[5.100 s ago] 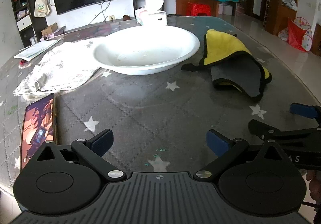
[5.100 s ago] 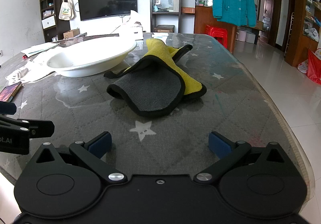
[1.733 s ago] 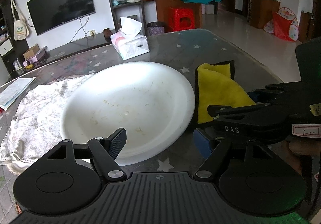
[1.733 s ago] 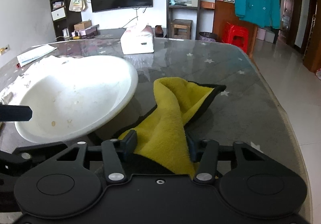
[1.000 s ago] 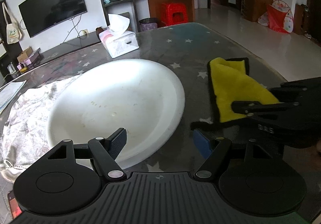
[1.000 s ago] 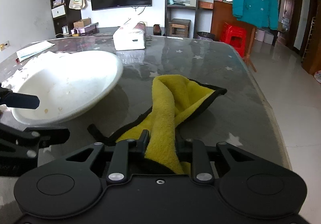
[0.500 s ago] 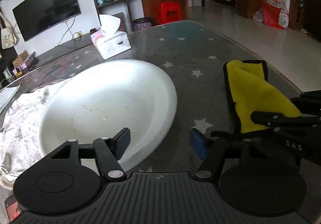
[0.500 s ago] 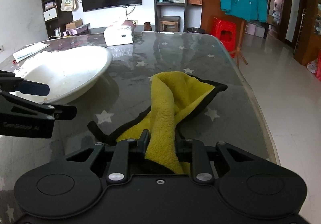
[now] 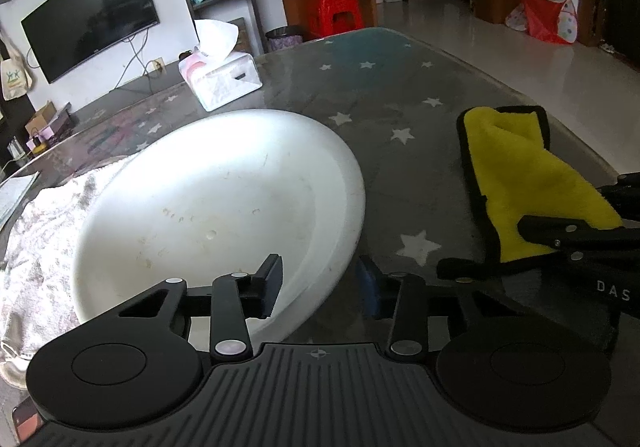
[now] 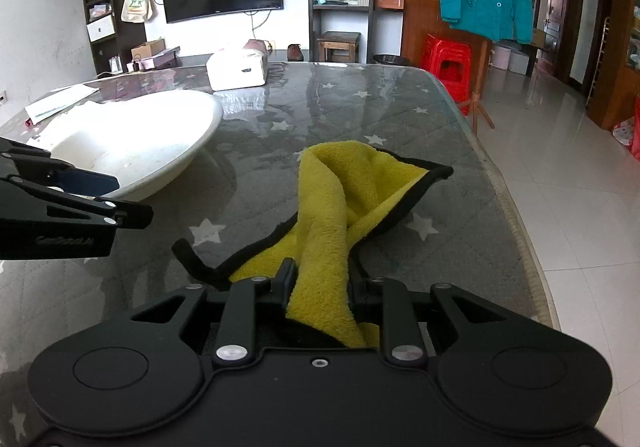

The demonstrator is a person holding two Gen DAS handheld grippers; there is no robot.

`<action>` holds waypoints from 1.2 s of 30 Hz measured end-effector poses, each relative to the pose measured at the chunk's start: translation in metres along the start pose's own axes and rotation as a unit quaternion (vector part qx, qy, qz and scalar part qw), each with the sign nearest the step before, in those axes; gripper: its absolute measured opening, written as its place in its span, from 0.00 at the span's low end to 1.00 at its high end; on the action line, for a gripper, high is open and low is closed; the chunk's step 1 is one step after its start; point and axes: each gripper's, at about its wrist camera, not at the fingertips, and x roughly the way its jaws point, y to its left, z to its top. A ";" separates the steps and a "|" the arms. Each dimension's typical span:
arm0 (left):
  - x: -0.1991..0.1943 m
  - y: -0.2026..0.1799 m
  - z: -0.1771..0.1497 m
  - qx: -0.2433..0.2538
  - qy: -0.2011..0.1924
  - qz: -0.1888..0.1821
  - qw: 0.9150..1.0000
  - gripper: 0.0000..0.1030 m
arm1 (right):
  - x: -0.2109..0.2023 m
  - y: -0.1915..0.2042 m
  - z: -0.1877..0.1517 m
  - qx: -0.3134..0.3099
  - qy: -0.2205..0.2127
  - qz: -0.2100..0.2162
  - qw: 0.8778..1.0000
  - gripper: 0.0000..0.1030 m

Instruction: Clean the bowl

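A wide white bowl (image 9: 208, 215) with small specks inside sits on the star-patterned table (image 9: 392, 87). My left gripper (image 9: 320, 285) is open and straddles the bowl's near right rim, one finger inside, the other outside. A gap still shows on the outer side. The right wrist view shows the same bowl (image 10: 132, 135) with the left gripper (image 10: 116, 199) at its edge. My right gripper (image 10: 320, 279) is shut on a fold of the yellow cloth with black edging (image 10: 332, 207), which trails on the table. That cloth (image 9: 520, 175) lies right of the bowl.
A tissue box (image 9: 220, 83) stands behind the bowl. A pale patterned towel (image 9: 36, 247) lies under the bowl's left side, a phone (image 9: 24, 419) at the near left corner. Papers (image 10: 60, 103) lie far left. The table edge (image 10: 516, 231) runs close on the right.
The left gripper's fingers have narrowed around the bowl rim over the last second. The right gripper, which shut on the yellow cloth earlier, has drawn it rightward away from the bowl.
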 end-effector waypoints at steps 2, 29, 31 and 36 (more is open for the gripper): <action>0.003 -0.001 0.000 0.005 0.002 0.000 1.000 0.39 | 0.000 0.000 0.000 0.000 0.000 0.000 1.000 0.24; -0.002 -0.005 -0.007 0.064 0.002 -0.025 0.998 0.22 | -0.009 -0.001 -0.004 -0.011 -0.003 0.003 1.000 0.24; -0.004 -0.007 -0.009 0.072 0.002 -0.032 0.997 0.22 | -0.013 -0.002 -0.006 -0.013 -0.003 0.006 1.000 0.24; -0.015 -0.015 -0.019 0.095 -0.003 -0.054 0.994 0.22 | -0.023 -0.001 -0.014 -0.022 -0.002 0.016 1.000 0.24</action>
